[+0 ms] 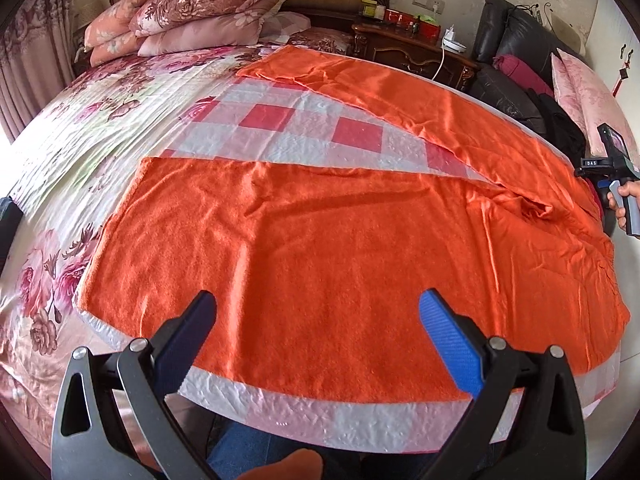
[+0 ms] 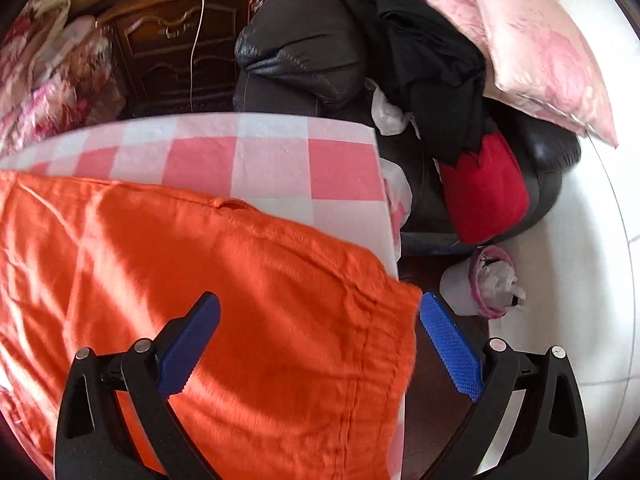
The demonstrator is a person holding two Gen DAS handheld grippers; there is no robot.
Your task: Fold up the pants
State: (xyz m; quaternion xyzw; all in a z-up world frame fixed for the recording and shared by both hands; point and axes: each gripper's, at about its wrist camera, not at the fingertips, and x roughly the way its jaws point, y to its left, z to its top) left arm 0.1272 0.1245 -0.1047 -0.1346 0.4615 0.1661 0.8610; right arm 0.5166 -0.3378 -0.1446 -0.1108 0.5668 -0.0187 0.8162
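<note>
Your bright orange fleece pants (image 1: 340,248) lie spread flat on a pink-and-white checked plastic sheet (image 1: 304,128) over the bench, legs stretching toward 12 and 2 o'clock. Your left hand-held gripper (image 1: 318,316) hovers above them, jaws wide, holding nothing. Your right hand-held gripper (image 2: 320,316) gapes wide over the waistband corner.

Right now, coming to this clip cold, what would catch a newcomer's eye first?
The bright orange pants dominate, spread in a V with legs apart over a pink-and-white checkered cloth on a table beside the floral bed. Both grippers hang open over them: the left gripper over the near leg, the right gripper at the waistband end by the table's edge. Beyond that edge, a dark leather sofa is piled with black clothes and a pink pillow.
</note>
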